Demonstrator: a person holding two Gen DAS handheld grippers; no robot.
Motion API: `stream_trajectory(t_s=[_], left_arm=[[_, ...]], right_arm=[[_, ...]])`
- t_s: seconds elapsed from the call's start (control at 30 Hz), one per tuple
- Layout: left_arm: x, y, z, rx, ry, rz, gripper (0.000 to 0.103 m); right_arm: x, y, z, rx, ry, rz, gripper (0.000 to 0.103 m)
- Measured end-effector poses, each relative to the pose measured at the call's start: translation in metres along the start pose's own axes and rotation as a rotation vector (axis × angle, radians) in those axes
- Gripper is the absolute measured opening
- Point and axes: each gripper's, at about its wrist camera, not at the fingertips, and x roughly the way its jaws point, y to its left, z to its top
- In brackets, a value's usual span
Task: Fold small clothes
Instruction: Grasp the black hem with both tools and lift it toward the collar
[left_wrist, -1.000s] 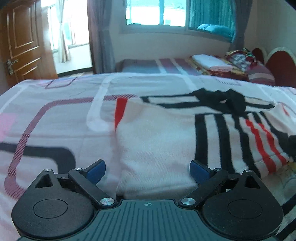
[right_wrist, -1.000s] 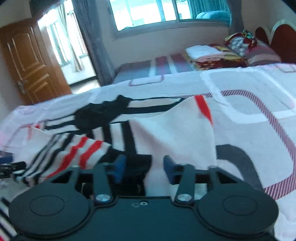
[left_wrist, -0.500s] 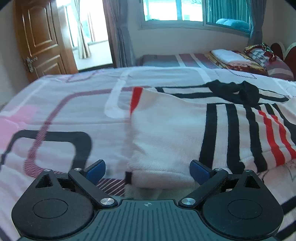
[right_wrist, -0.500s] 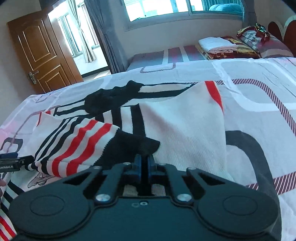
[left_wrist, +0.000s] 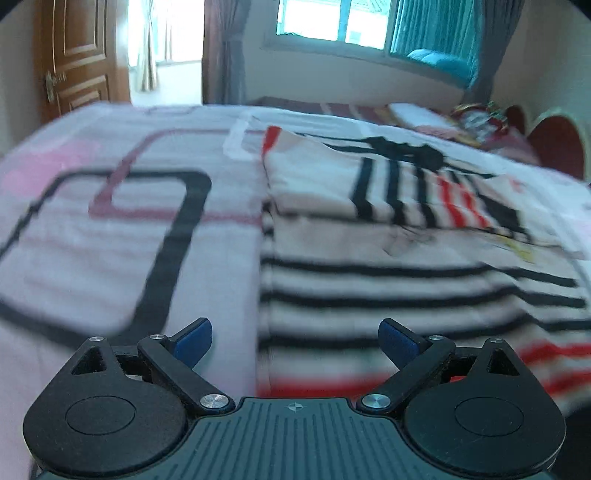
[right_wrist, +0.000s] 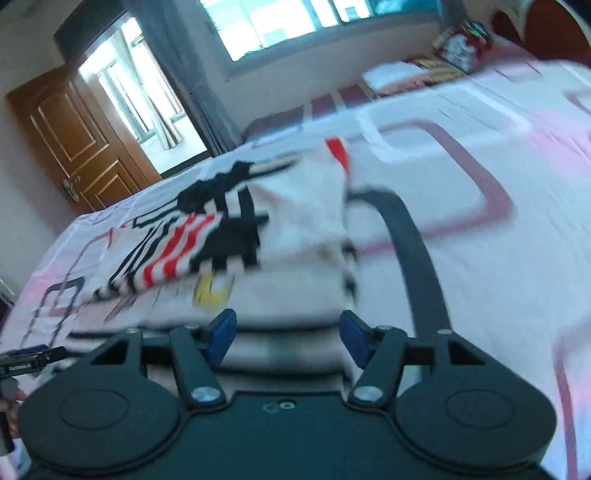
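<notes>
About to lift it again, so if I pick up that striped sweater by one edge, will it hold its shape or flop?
The striped sweater is likely floppy: its folded sleeve drapes flat. Its layers probably slide apart when lifted. It looks light, barely denting the bedspread.

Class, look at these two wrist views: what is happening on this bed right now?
A person with two handheld grippers is folding a small white knit garment with black and red stripes on a pink patterned bedspread. Both the left gripper and right gripper are open, holding nothing. One sleeve lies folded across it.
</notes>
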Motion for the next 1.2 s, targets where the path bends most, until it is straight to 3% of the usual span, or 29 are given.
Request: stream_trajectory(t_s=[0.03, 0.1, 0.17, 0.37, 0.5, 0.6, 0.77, 1.0, 1.2], left_arm=[[-0.010, 0.004, -0.009, -0.022, 0.005, -0.031, 0.095], [-0.025, 0.011, -0.025, -0.067, 0.033, -0.096, 0.068], [-0.035, 0.019, -0.041, -0.130, 0.067, -0.156, 0.056], [-0.043, 0.034, -0.081, -0.293, 0.162, -0.358, 0.056], [-0.047, 0.038, -0.100, -0.382, 0.159, -0.428, 0.056], [-0.043, 0.051, -0.107, -0.461, 0.162, -0.455, 0.049], [-0.038, 0.056, -0.113, -0.509, 0.170, -0.492, 0.049], [-0.012, 0.062, -0.100, -0.584, 0.129, -0.553, 0.049], [-0.027, 0.057, -0.116, -0.530, 0.126, -0.586, 0.049]], right_arm=[[-0.011, -0.003, -0.010, 0.019, 0.008, 0.005, 0.059], [-0.032, -0.005, -0.031, 0.062, 0.018, 0.005, 0.056], [-0.046, -0.009, -0.051, 0.121, 0.033, 0.021, 0.052], [-0.060, -0.021, -0.095, 0.270, 0.068, 0.083, 0.047], [-0.061, -0.025, -0.114, 0.349, 0.075, 0.150, 0.044], [-0.059, -0.018, -0.116, 0.340, 0.084, 0.179, 0.043], [-0.054, -0.012, -0.119, 0.330, 0.105, 0.211, 0.041], [-0.026, -0.019, -0.107, 0.416, 0.091, 0.252, 0.036], [-0.027, -0.016, -0.109, 0.387, 0.124, 0.266, 0.034]])
